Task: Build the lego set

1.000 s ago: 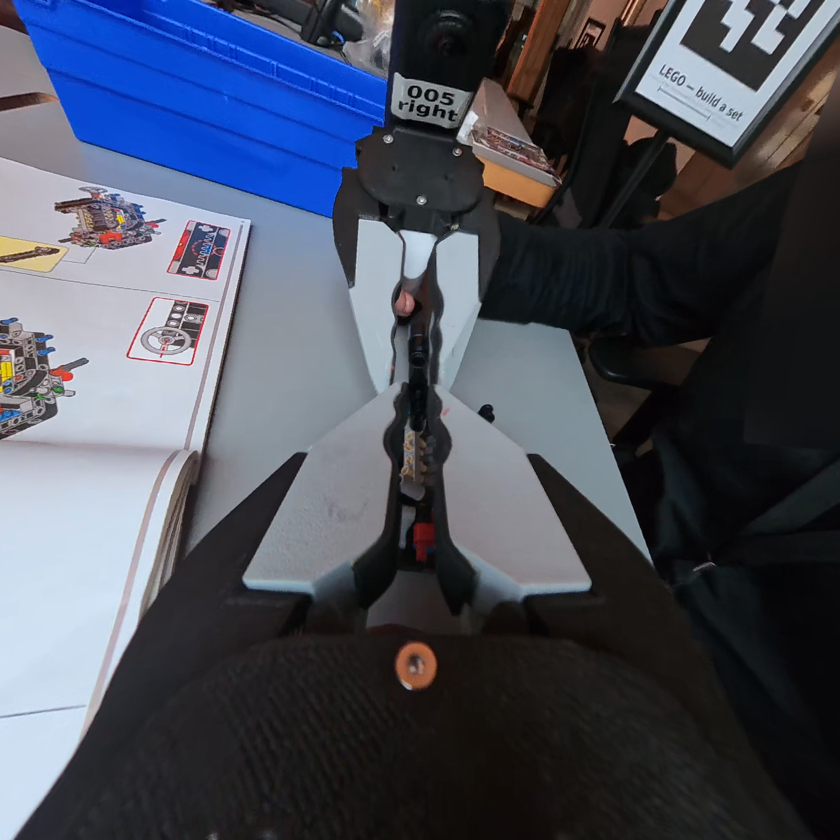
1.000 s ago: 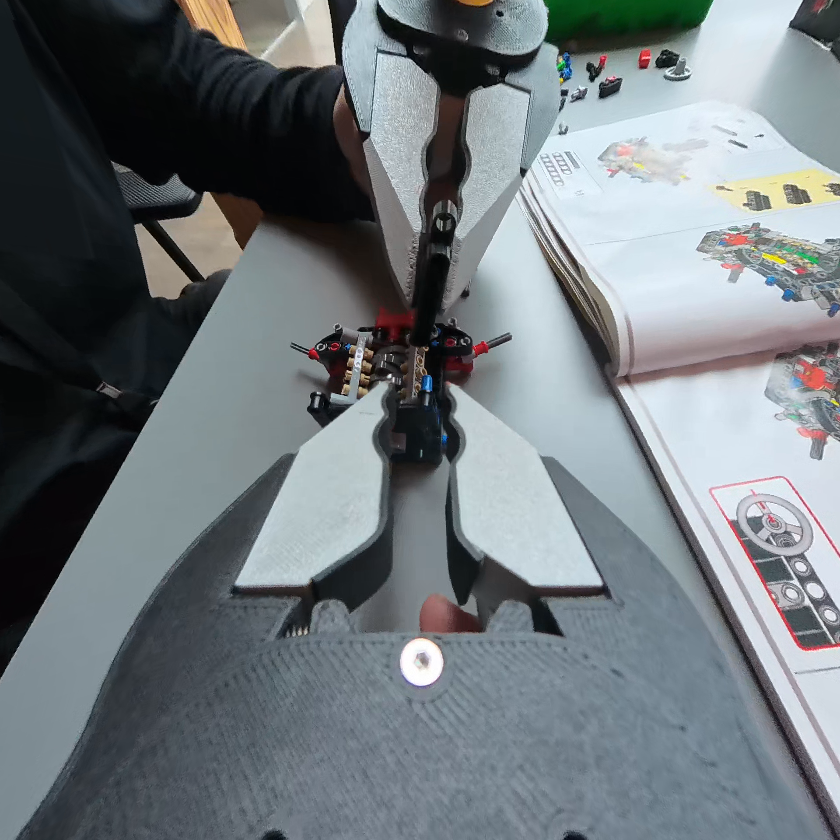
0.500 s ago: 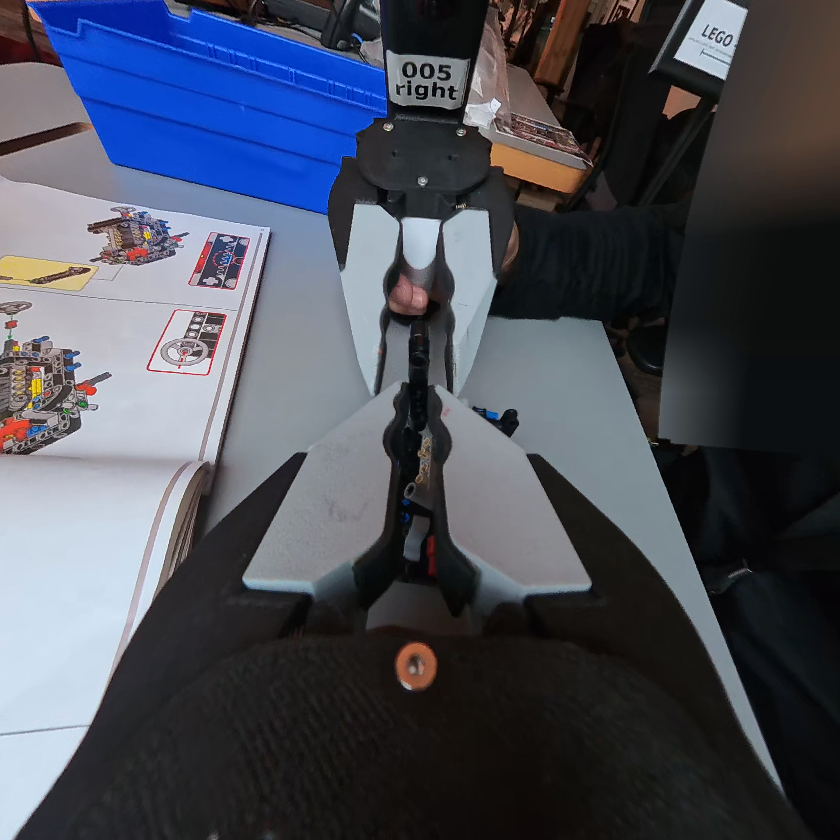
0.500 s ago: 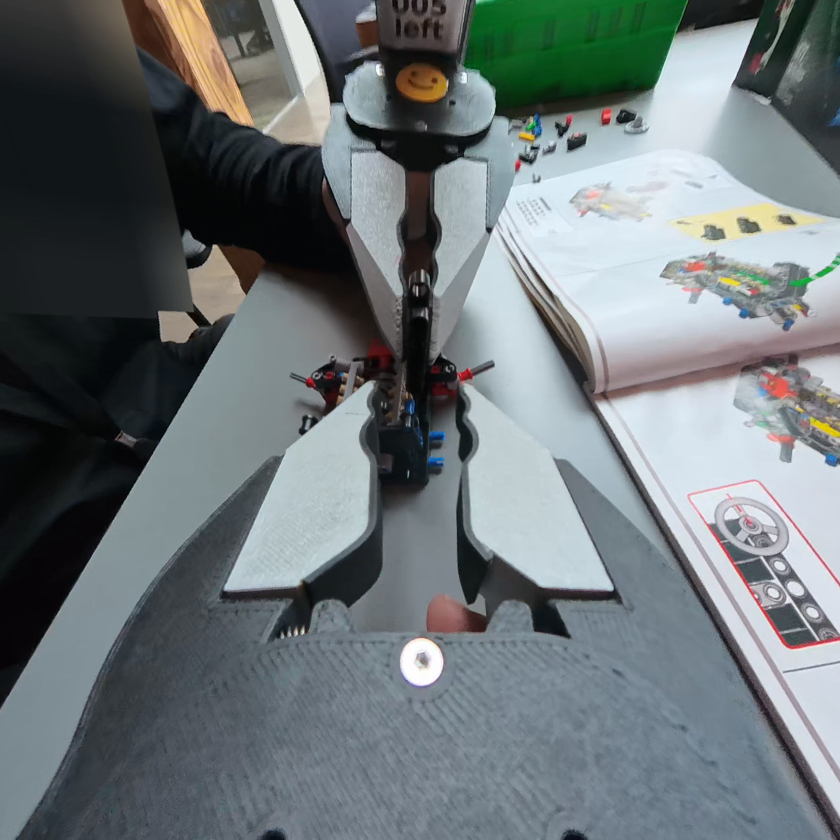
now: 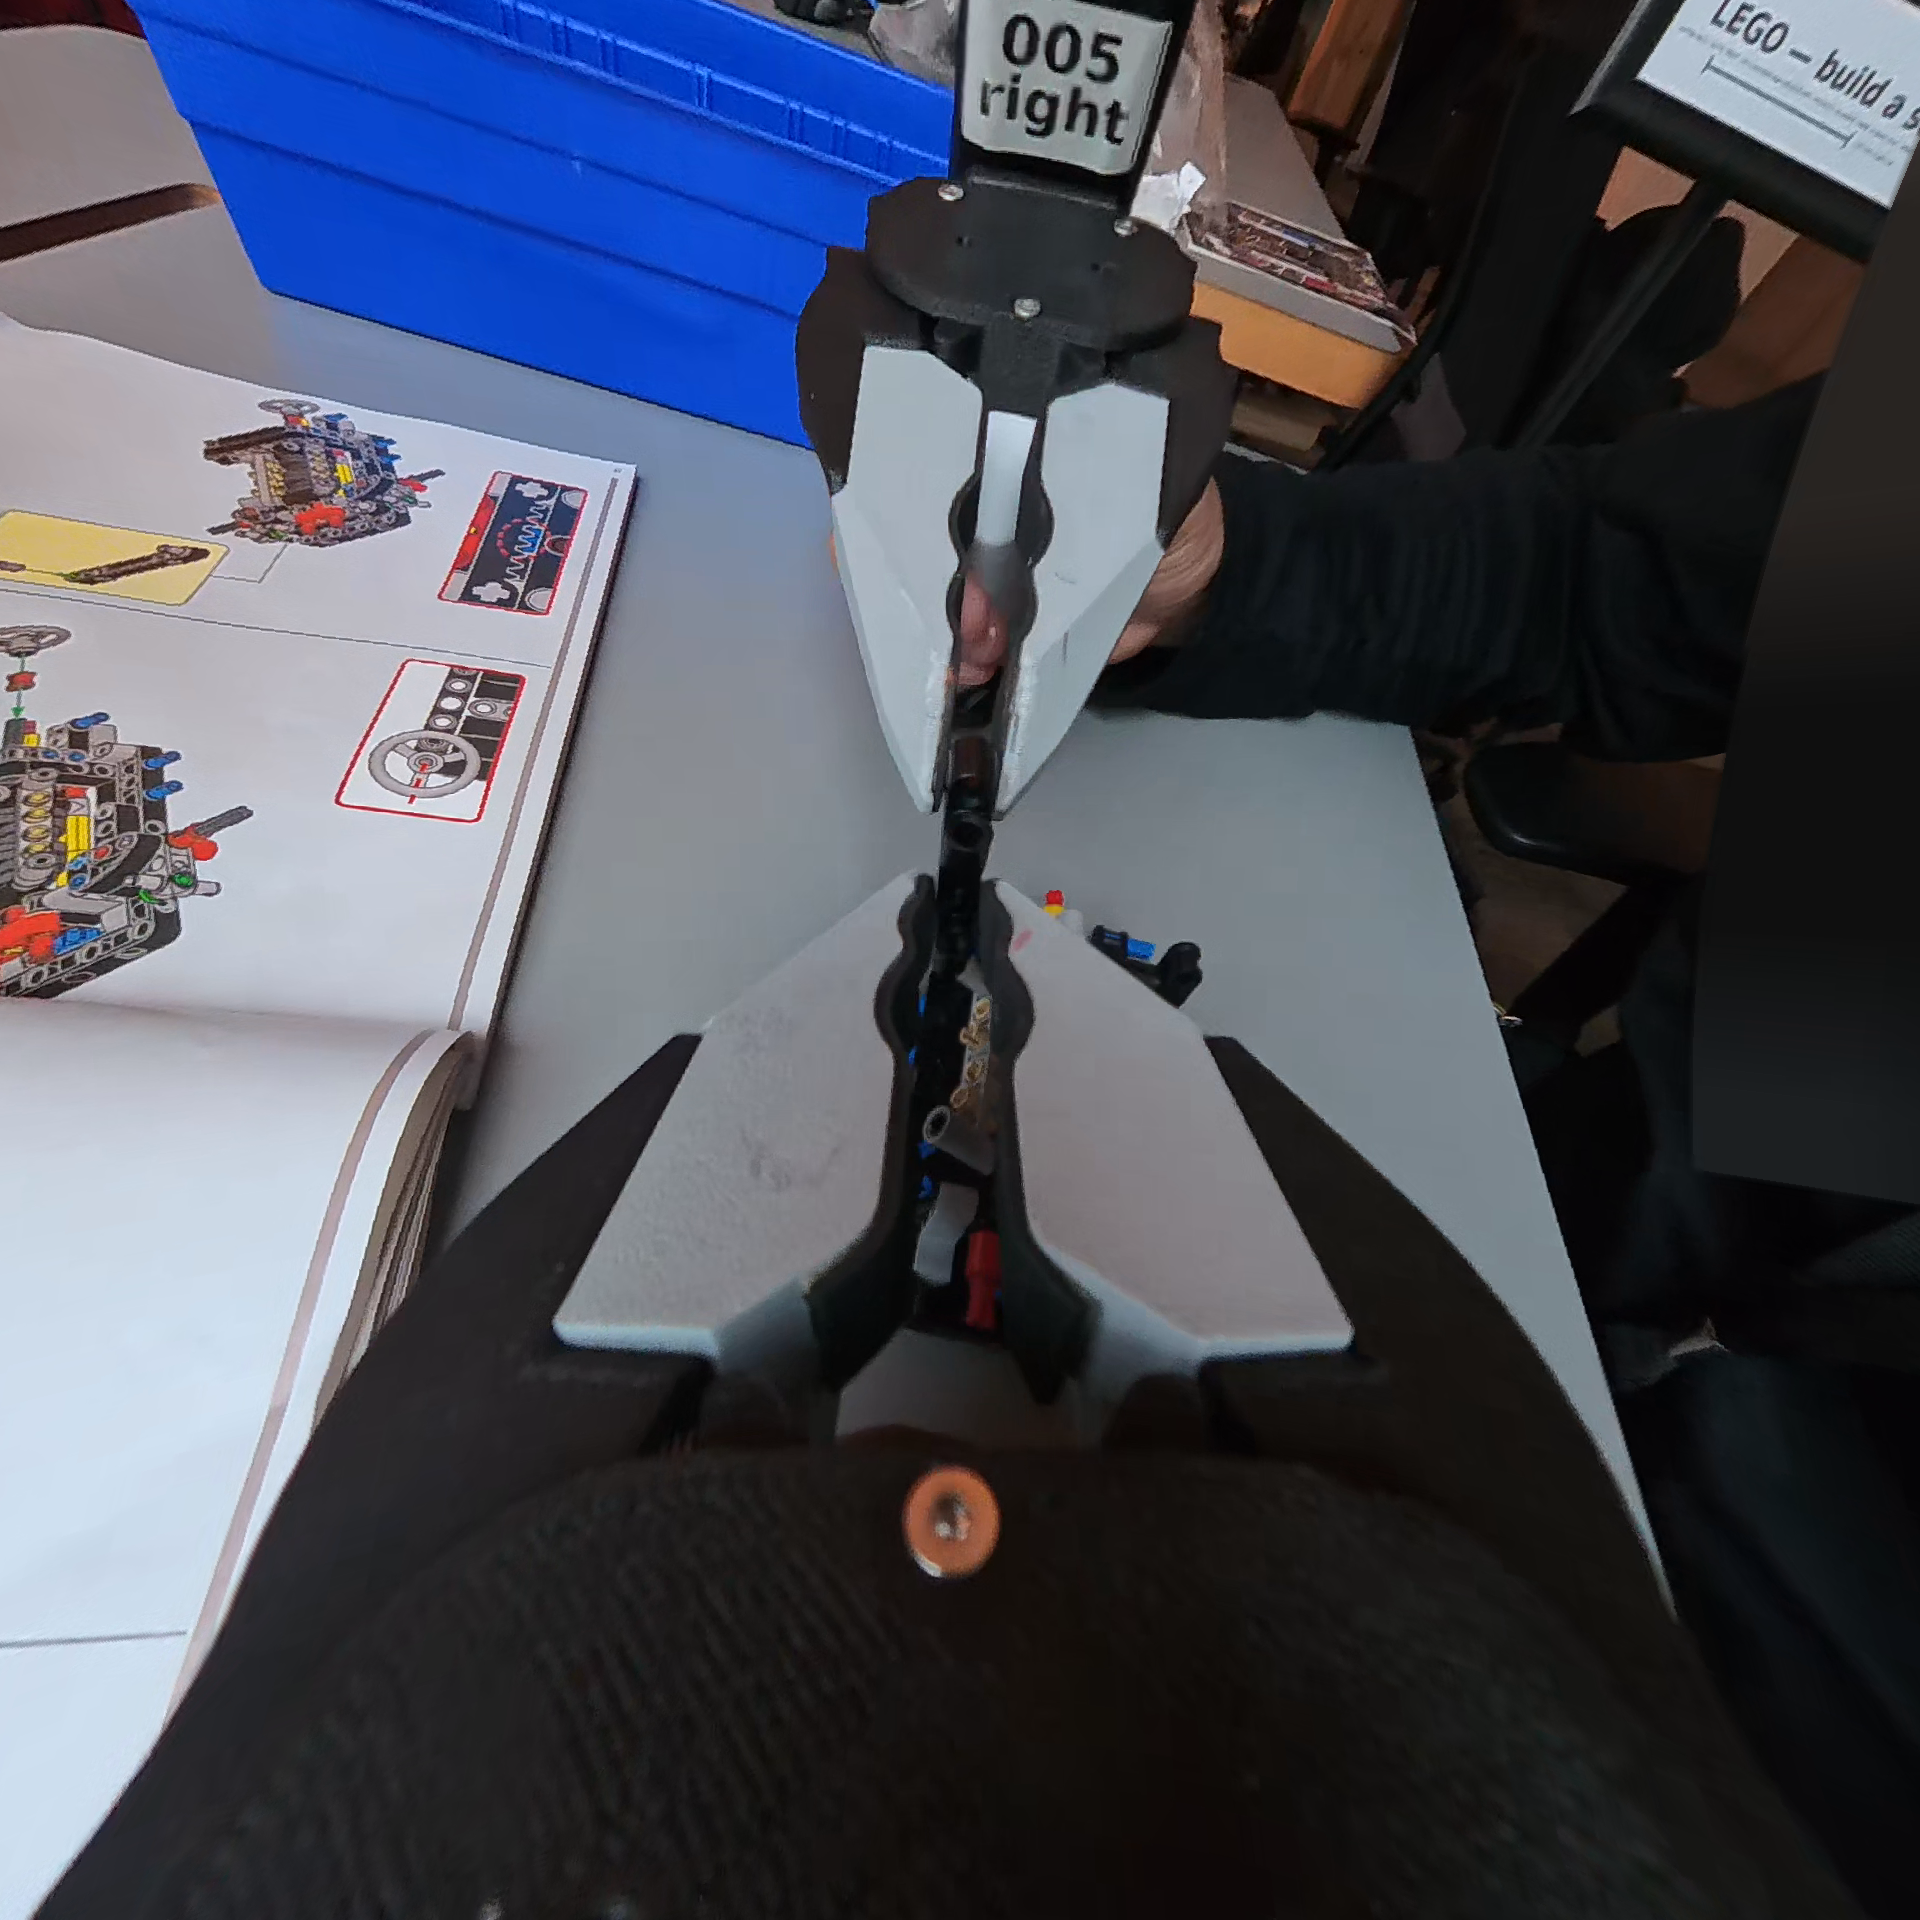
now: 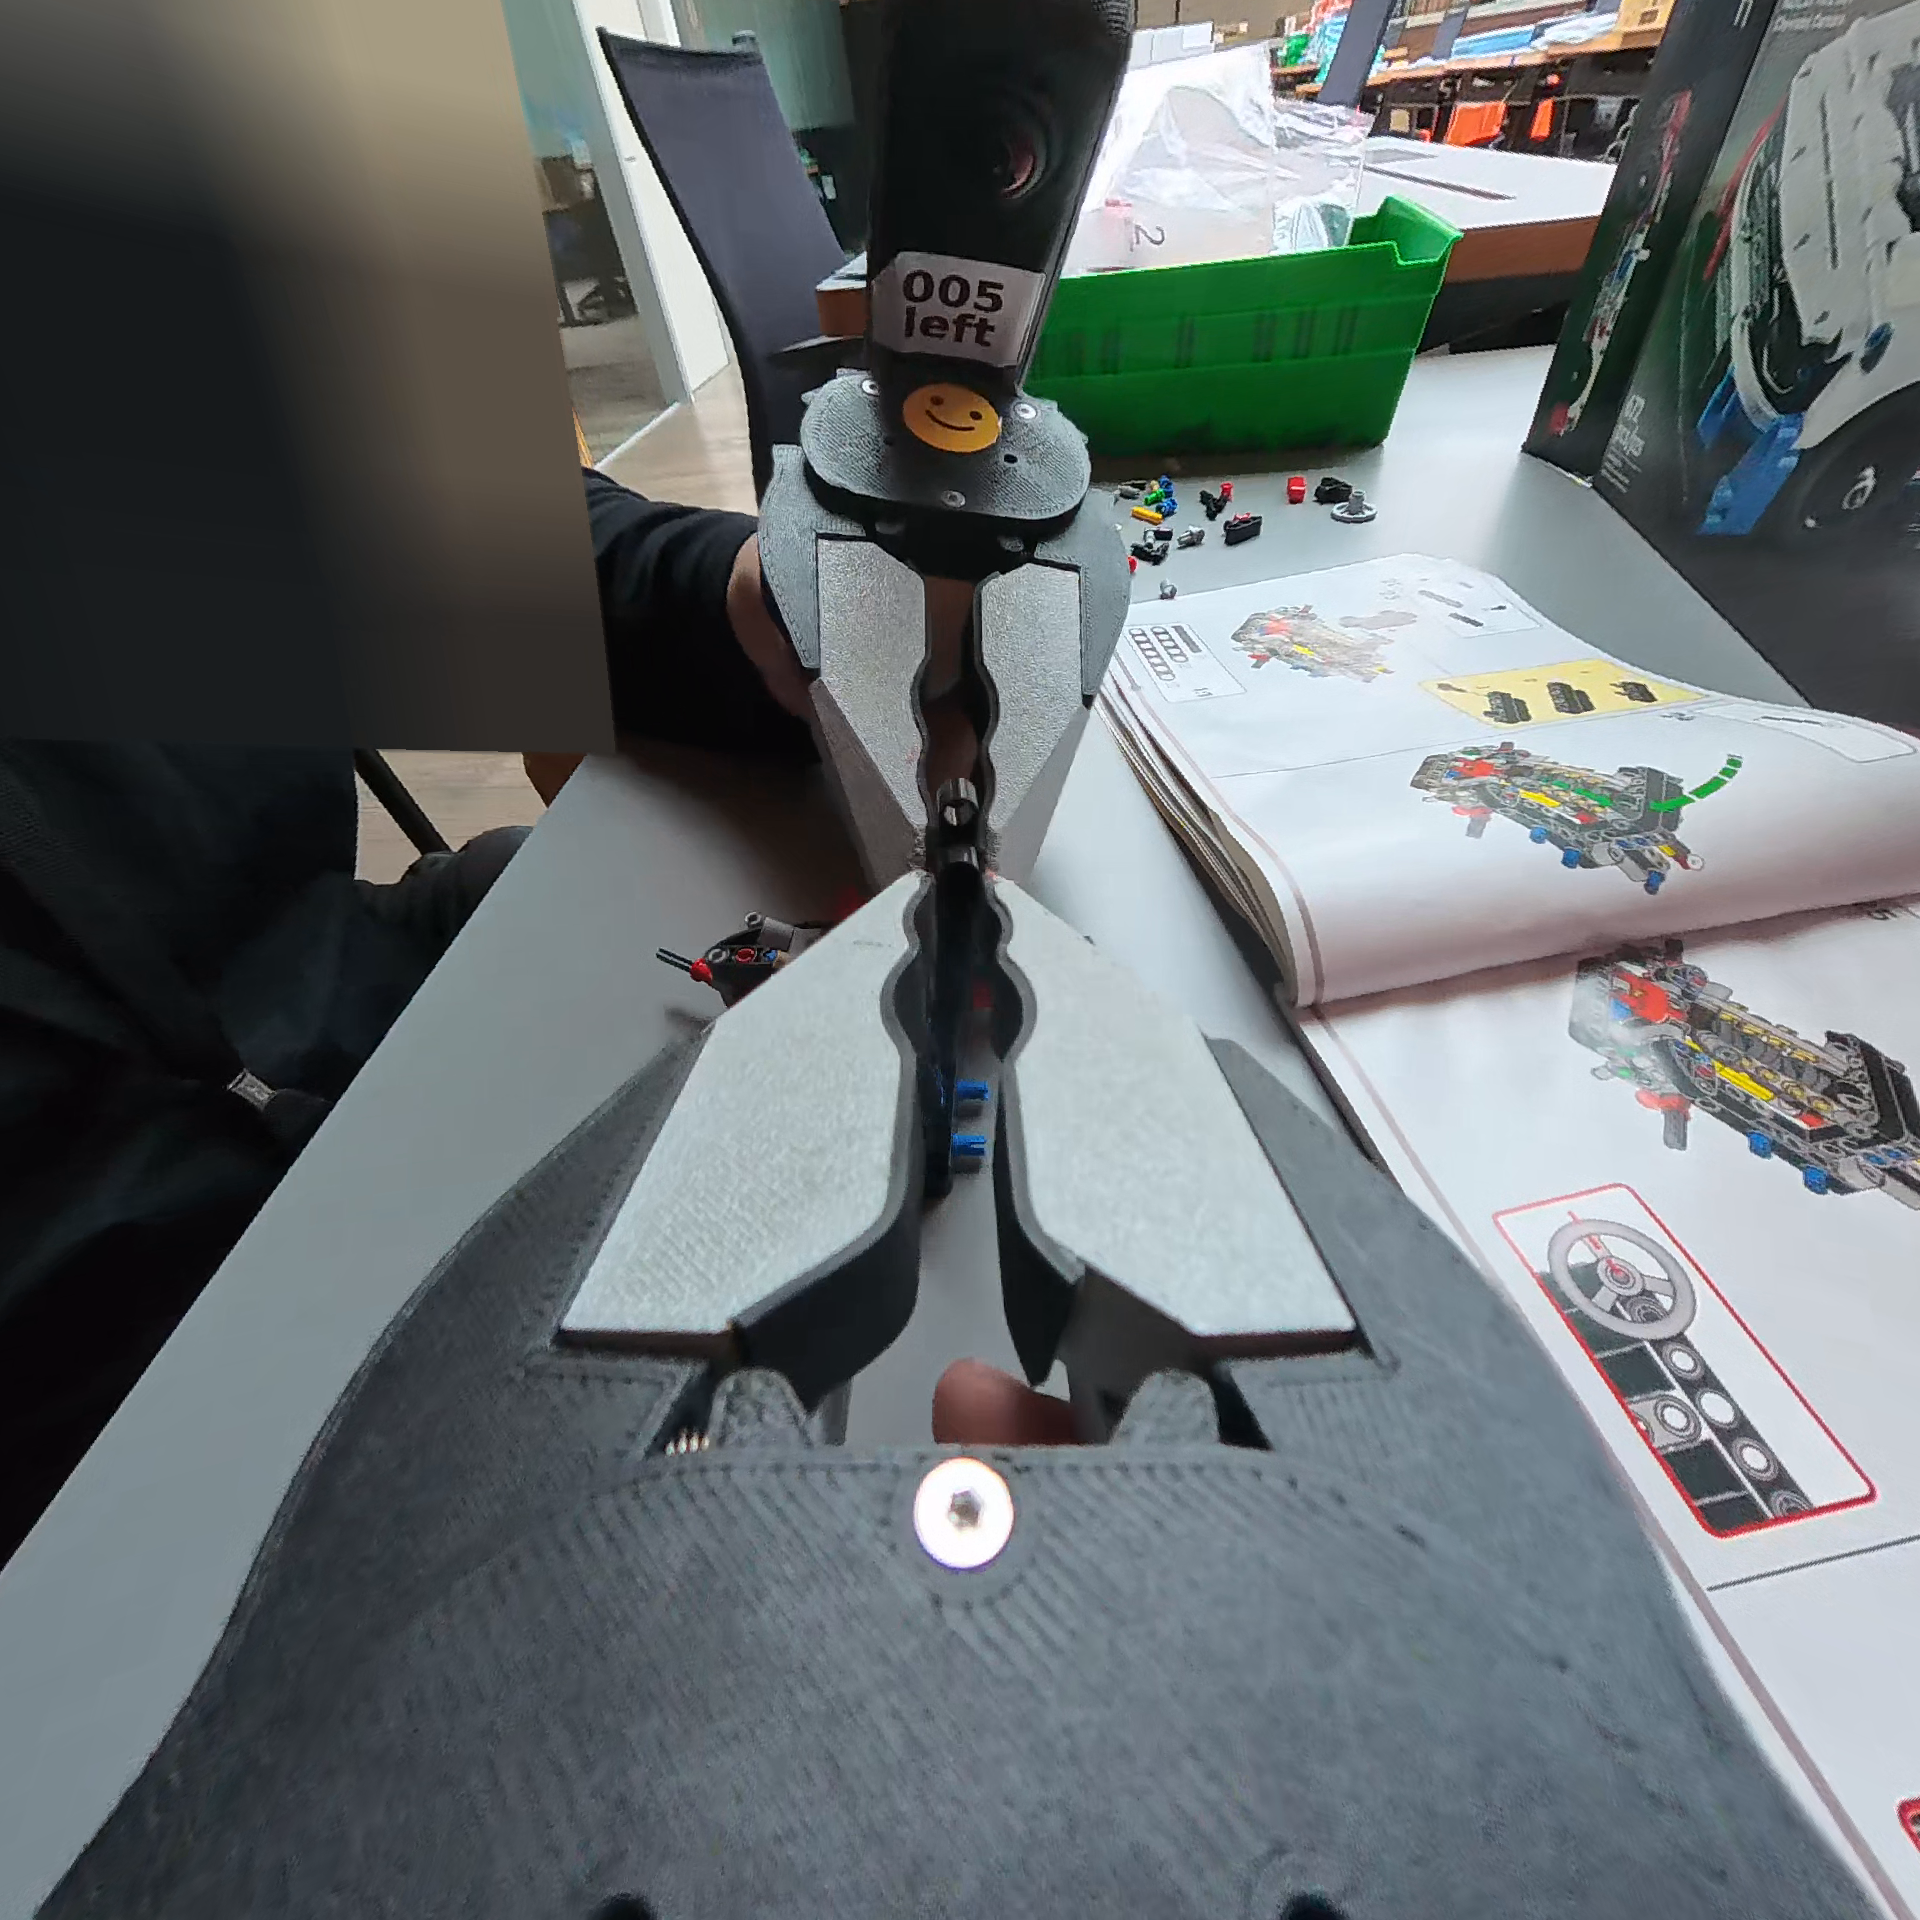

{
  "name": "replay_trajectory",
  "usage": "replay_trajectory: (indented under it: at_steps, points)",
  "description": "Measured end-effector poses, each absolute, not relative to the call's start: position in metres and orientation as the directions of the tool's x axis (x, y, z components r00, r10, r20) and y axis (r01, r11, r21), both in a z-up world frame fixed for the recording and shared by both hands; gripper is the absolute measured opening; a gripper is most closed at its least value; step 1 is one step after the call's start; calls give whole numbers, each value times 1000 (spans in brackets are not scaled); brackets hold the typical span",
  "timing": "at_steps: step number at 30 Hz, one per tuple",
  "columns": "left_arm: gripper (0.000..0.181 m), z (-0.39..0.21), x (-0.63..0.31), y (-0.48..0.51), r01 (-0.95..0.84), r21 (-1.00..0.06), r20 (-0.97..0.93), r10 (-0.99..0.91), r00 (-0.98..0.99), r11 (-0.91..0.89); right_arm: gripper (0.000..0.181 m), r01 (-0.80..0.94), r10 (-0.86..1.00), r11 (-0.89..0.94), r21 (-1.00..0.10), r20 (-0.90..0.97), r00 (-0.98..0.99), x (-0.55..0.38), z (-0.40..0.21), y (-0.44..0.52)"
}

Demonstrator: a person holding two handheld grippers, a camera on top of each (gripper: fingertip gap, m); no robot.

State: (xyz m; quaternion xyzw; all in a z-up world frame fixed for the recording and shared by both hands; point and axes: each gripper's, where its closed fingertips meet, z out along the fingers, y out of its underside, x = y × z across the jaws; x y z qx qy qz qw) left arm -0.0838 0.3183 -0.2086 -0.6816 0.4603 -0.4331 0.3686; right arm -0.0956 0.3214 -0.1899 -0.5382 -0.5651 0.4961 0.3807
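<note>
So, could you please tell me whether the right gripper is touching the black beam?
Touching. The left wrist view shows the right gripper closed on the far end of the black beam, with no gap.

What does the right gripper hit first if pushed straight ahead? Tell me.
Probably the left gripper: it faces the right gripper nearly tip to tip, with only the black lego beam bridging the small gap.

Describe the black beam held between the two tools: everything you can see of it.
The black beam is a slim plastic Technic-style bar with round pin holes along it. It bridges the small gap between the facing tips, one end inside the right tool, the other running into the left tool, where it meets the part-built model. It hangs above the grey table.
</note>
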Motion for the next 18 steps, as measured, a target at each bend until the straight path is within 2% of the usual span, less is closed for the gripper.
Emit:
replay_trajectory:
  at_steps: [2, 5, 7, 11, 13, 18]
  points:
    - [6, -213, -86, 319, -337, -895, 234, -950, 207, -294, 4, 216, 988, -73, -974, -100, -119, -95, -187, 324]
    - [21, -219, -85, 320, -369, -885, 215, -953, 215, -283, 4, 182, 985, -101, -978, -124, -123, -92, -181, 325]
    - [22, -216, -82, 317, -351, -889, 236, -951, 198, -293, 4, 181, 984, -105, -978, -129, -124, -92, -182, 326]
    - [15, -212, -83, 317, -328, -894, 256, -948, 189, -306, 4, 179, 980, -108, -978, -135, -147, -94, -183, 321]
    - [5, -210, -83, 314, -320, -895, 267, -949, 169, -310, 4, 179, 979, -105, -978, -133, -154, -96, -183, 319]
    - [5, -213, -82, 312, -337, -892, 259, -952, 164, -301, 4, 193, 978, -98, -976, -130, -162, -95, -186, 317]
